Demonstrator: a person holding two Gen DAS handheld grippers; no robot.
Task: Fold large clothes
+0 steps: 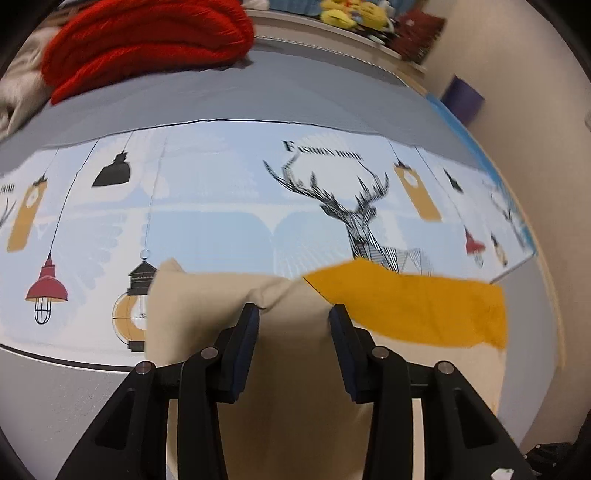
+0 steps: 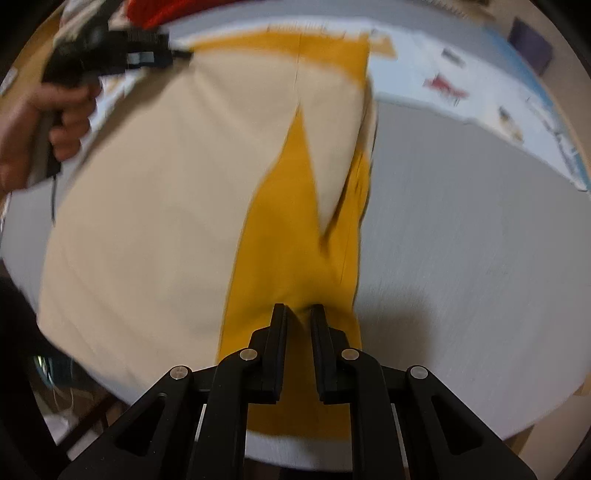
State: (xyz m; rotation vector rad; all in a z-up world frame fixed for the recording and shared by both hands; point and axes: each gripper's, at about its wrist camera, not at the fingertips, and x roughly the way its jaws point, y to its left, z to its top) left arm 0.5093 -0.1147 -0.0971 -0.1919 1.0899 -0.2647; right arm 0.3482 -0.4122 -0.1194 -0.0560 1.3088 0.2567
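Left gripper (image 1: 293,314) closed on a bunched fold of the cream-and-mustard garment (image 1: 295,369), cream cloth puckered between both pads, jaws held apart at middling width by the wad. Just right of those fingers, one mustard panel (image 1: 413,310) of the same garment, stretched flat. Beyond the fingertips, one printed cloth (image 1: 221,206) in pale blue, carrying one line-drawn deer head (image 1: 354,214) and several hanging lamps, at least seven countable. Farther ahead, grey bench (image 1: 229,99) surface; at its far left, one red knitted pile (image 1: 147,40); at the far edge, yellow plush toys (image 1: 351,14), number unclear through blur.

Right gripper (image 2: 299,314) pinched narrow on the garment's mustard part (image 2: 291,240), fabric gathered into a crease between the two fingers. Ahead of and left of that gripper, the broad cream area (image 2: 166,203) of the one garment, spread over the bench (image 2: 461,240), mustard band running away from the fingertips to the far hem. Far ahead and to the left, the left gripper again (image 2: 177,55), gripped by one bare hand (image 2: 48,122), clamped at the garment's far cream edge. To the right of the right gripper, bare grey surface, then the printed cloth's edge (image 2: 461,74). Two grippers in all, both holding one garment.
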